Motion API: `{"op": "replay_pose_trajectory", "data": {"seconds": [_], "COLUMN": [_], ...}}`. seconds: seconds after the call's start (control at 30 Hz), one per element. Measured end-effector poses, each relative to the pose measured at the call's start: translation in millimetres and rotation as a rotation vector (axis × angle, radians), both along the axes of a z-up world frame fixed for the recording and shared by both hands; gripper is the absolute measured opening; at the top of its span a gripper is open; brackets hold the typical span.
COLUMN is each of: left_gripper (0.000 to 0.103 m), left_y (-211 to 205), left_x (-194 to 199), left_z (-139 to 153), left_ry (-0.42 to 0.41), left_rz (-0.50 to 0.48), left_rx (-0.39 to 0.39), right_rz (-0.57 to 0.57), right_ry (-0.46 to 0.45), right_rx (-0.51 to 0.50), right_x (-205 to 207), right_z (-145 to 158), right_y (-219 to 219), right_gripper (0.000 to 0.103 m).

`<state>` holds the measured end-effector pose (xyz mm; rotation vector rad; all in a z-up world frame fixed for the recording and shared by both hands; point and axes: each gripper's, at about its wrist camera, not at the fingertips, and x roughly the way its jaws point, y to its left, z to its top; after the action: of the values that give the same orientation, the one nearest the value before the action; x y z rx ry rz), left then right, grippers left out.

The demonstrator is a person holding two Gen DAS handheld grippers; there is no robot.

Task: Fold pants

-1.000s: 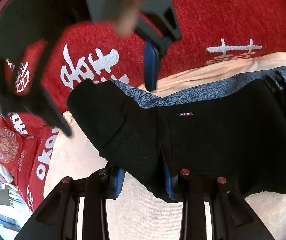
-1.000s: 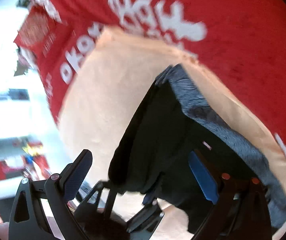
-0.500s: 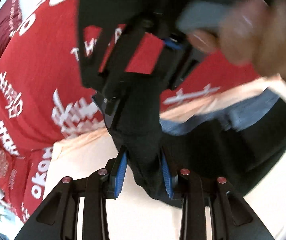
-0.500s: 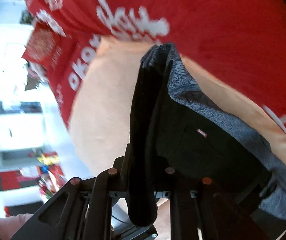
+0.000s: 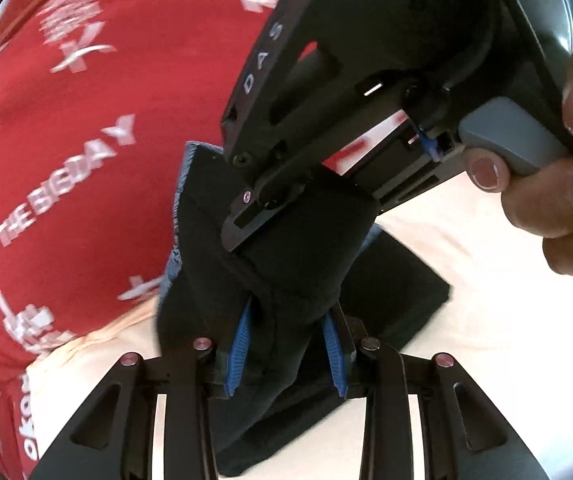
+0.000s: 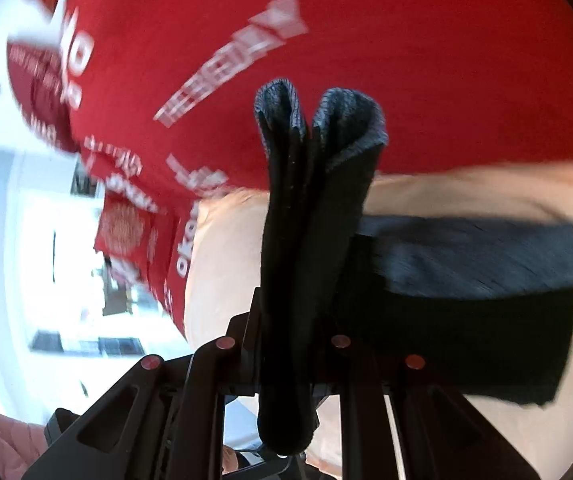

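Pants (image 5: 286, 264) lifted above peach sheet (image 5: 486, 320), left claw (image 5: 286, 352) clamping fabric, right claw (image 6: 286, 356) clamping waistband fold.

My left tool (image 5: 286, 354) clamped around a raised fold of the pants (image 5: 286, 264), my right tool (image 6: 286, 344) gripping the same fold just beyond (its body overhead), remaining pants on the blanket (image 5: 466, 248), printed cloth (image 5: 86, 120) behind.

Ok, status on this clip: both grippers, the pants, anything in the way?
Left hand-held gripper shut on black fabric pants. Right hand-held gripper shut on same bunch, lifted edge. Rest on peach cover. Nothing blocking.
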<state>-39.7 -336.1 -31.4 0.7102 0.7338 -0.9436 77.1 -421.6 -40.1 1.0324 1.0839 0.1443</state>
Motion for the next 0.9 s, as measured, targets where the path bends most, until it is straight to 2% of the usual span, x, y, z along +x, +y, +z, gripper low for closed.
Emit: {"op": "replay_pose_trajectory", "data": {"seconds": [0.17,0.27,0.37,0.47,0.53,0.6,0.77,0.8,0.83,0.9], "left_gripper": [0.034,0.034,0.035,0.048,0.053,0.081,0.081,0.081,0.081,0.081], "left_y": [-33.4,-41.2,-40.5,-32.4,-23.7,-8.8,23.7,29.2,34.0,44.2], "left_x": [-26.6,-35.4,-38.4,-38.3,-37.1,-27.1,15.7,29.8,42.1,73.6], "left_z": [-43.8,-66.2,-75.3,-71.0,-61.0,-50.2,-28.4,-28.9,-31.4,-39.9], "left_ry": [0.02,0.029,0.038,0.059,0.06,0.047,0.076,0.096,0.113,0.152], "left_rz": [-0.061,-0.076,-0.083,-0.097,-0.099,-0.072,0.071,0.117,0.155,0.259], "left_rx": [0.084,0.138,0.167,0.174,0.167,0.16,0.135,0.14,0.146,0.161], "right_rz": [-0.099,-0.139,-0.163,-0.181,-0.171,-0.163,-0.137,-0.141,-0.143,-0.157], "right_ry": [0.045,0.085,0.121,0.15,0.157,0.167,0.222,0.244,0.279,0.301], "right_rx": [0.033,0.048,0.056,0.065,0.027,-0.021,-0.198,-0.246,-0.305,-0.357], "right_x": [-60.0,-75.0,-91.7,-100.5,-103.5,-103.4,-104.7,-107.5,-110.4,-119.1], "right_z": [-40.9,-77.4,-107.3,-128.0,-128.6,-124.8,-102.3,-97.8,-92.5,-82.0], "right_y": [-48.3,-56.7,-62.9,-65.2,-64.3,-63.4,-63.3,-63.2,-62.5,-60.8], "right_gripper": [0.016,0.016,0.016,0.018,0.019,0.022,0.031,0.039,0.043,0.045]}}
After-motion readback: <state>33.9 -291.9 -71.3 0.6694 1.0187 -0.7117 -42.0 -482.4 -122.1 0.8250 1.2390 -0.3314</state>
